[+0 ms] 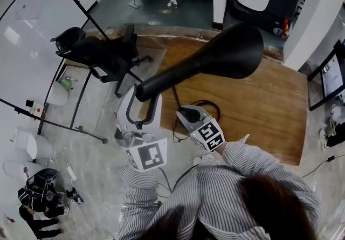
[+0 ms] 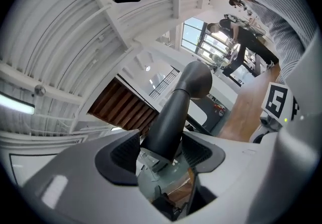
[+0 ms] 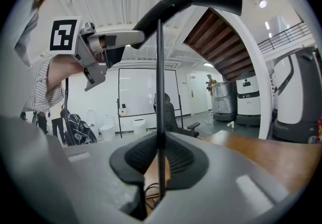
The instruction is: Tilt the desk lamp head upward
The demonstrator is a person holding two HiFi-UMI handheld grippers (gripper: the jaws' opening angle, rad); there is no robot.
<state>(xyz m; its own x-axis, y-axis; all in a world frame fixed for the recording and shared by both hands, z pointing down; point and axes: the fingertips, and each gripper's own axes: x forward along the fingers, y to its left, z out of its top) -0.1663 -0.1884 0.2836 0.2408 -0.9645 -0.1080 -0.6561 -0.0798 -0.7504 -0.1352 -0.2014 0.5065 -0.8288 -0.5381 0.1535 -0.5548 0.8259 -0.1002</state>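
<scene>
The left gripper (image 2: pixel 162 143), jaws wide, clamps the narrow rear of the lamp head (image 1: pixel 218 58), probably to lever it up. Below the head, the right gripper (image 3: pixel 160 161) pinches the lamp pole (image 3: pixel 159 67) to keep it steady.

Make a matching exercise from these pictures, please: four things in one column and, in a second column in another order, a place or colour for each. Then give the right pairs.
Things
1. lamp head
2. lamp pole
3. office chair
4. table

Places or colours
A. stands on the pale floor
B. clamped between the jaws of the right gripper
C. brown wood
D. its narrow end sits between the jaws of the left gripper

Right pairs: 1-D, 2-B, 3-A, 4-C
</scene>
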